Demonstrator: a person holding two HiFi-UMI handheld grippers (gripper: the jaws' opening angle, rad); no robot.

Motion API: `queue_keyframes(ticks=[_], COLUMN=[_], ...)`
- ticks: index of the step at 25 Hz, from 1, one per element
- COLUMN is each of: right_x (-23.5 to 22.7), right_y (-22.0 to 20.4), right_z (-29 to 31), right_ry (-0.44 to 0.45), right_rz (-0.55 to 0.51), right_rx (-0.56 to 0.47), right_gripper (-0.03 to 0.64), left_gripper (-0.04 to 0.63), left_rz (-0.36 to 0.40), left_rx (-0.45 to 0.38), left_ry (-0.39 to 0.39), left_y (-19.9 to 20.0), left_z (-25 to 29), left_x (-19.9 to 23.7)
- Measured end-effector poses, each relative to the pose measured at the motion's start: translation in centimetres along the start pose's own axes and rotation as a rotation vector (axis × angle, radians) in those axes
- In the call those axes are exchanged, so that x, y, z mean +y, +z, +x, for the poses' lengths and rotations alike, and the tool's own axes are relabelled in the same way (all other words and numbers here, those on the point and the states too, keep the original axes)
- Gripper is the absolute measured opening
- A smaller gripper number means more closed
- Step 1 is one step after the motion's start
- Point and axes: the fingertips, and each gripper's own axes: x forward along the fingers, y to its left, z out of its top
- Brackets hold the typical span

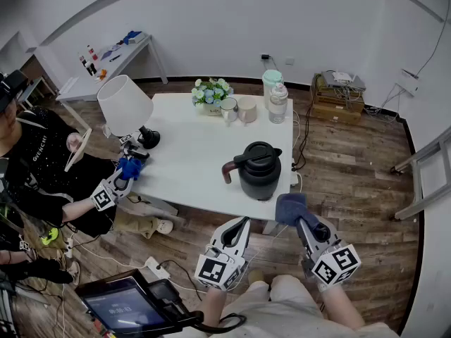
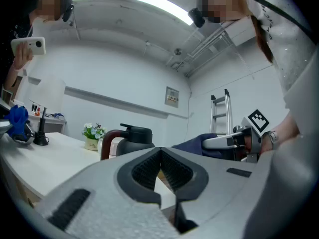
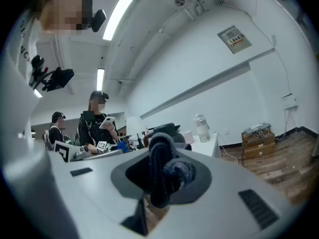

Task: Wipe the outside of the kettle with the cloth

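Before white table [image 1: 190, 162], right tongs [image 1: 301, 222] clamping blue cloth [image 1: 289, 206], left tongs [image 1: 244, 223] closed empty, kettle [image 1: 259, 172], flowerpot [image 2: 92, 144] marked "Life".

Kettle [image 1: 259, 171]: black, red-brown handle
Cloth [image 1: 289, 207]: dark blue (near navy)
Table [image 1: 183, 153]: plain white
Lamp [image 1: 124, 104]: white shade, black base
Left gripper [image 1: 241, 224]: grey, black-and-white square markers
Right gripper [image 1: 301, 220]: likewise
Floor [image 1: 352, 153]: brown wood grain
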Motion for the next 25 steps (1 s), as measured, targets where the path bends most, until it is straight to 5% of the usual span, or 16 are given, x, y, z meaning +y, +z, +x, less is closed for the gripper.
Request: queue_keyframes(ticks=[9, 18, 25], right_x=[-1.3, -4.4, -5.9], right_y=[4.1, -1.6, -6.4], right_z=[6.0, 8.7, 9.8], right_ry=[0.050, 0.014, 0.008], right_rz=[0.049, 0.124, 0.141], right_rx=[-0.172, -0.081, -0.002], right_gripper=[0.061, 0.061, 0.061], left_gripper=[0.008, 0.008, 0.008], left_rz=[0.016, 0.016, -0.003], left_rx=[0.006, -0.045, -0.020], left_ry=[0.063, 0.123, 0.160], left_y=[-0.3, 0.1, -3.1], left_z=[2.9, 5.9, 5.4], left_x=[2.5, 5.3, 6.6])
